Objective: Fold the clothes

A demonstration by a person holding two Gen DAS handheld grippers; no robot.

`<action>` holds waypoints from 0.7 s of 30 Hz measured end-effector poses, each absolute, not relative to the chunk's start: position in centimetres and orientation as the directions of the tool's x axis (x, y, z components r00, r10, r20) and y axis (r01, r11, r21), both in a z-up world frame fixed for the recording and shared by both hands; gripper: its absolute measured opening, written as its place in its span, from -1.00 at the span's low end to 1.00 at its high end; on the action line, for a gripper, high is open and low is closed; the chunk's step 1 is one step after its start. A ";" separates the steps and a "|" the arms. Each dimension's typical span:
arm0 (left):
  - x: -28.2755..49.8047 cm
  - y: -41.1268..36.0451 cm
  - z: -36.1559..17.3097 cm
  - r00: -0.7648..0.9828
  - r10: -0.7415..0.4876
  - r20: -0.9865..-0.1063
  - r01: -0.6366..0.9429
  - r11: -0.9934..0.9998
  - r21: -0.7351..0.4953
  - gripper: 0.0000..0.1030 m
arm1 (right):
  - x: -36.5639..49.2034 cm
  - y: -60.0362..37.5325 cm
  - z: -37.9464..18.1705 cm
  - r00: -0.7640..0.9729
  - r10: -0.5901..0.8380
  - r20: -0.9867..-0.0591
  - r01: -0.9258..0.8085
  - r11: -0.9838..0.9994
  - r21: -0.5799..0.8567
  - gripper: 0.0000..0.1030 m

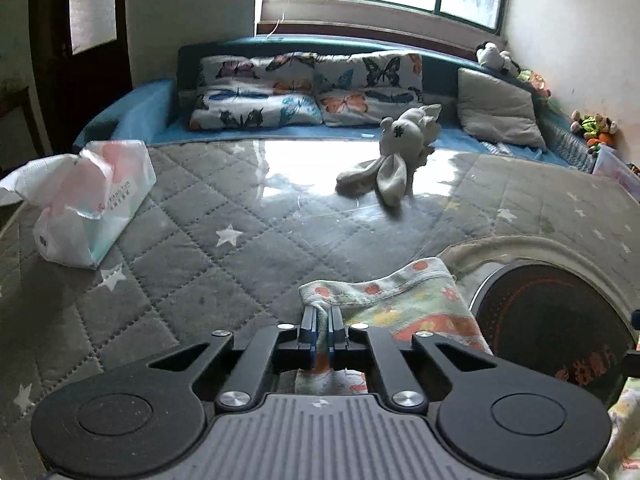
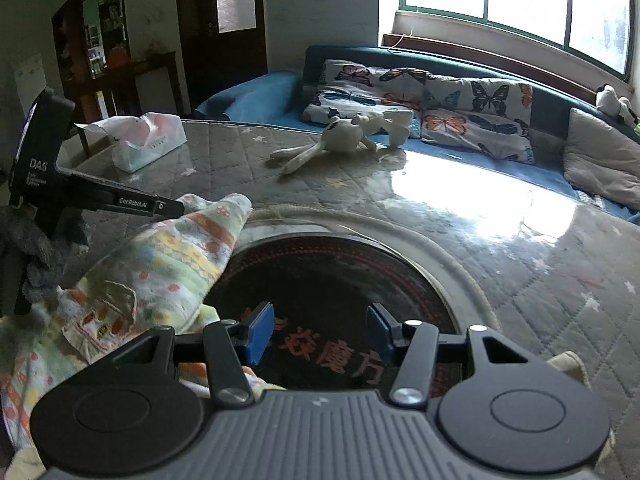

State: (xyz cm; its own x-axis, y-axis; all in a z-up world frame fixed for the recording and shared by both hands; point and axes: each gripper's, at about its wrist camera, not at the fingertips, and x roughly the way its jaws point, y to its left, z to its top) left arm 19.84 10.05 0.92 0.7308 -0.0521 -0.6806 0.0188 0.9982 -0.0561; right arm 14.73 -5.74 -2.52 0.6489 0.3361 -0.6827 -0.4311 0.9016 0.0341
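A small patterned garment [image 1: 404, 300], pale green with orange and yellow prints, lies at the table's near side. My left gripper [image 1: 321, 316] is shut on its edge, lifting a fold of cloth. In the right wrist view the same garment [image 2: 160, 268] drapes over the left rim of a round black cooktop [image 2: 332, 280], and the left gripper [image 2: 176, 208] reaches in from the left, pinching the cloth's far tip. My right gripper [image 2: 320, 332] hangs open above the cooktop, its blue pads [image 2: 260, 332] wide apart with nothing between them.
A grey quilted, plastic-covered table [image 1: 192, 248] carries a tissue pack [image 1: 96, 204] at the left and a white plush rabbit [image 1: 396, 156] at the far middle. Behind it stands a blue sofa [image 1: 148, 112] with butterfly cushions [image 1: 304, 88]. A gloved hand [image 2: 40, 256] holds the left gripper.
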 end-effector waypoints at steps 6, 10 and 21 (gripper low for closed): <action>14.3 12.0 6.4 0.827 -0.100 -0.554 0.039 0.992 -0.120 -0.91 | 15.4 -4.2 -2.5 0.638 0.361 -0.680 -0.454 0.890 0.046 0.02; 9.7 13.8 9.9 0.872 -0.116 -0.476 0.049 0.987 -0.151 -0.91 | 16.3 -2.9 -3.1 0.626 0.369 -0.688 -0.466 0.883 0.050 0.01; 0.1 20.1 6.8 0.791 -0.070 -0.608 -0.135 0.949 -0.285 -0.91 | 15.4 2.7 -3.5 0.521 0.497 -0.694 -0.608 0.787 0.107 0.01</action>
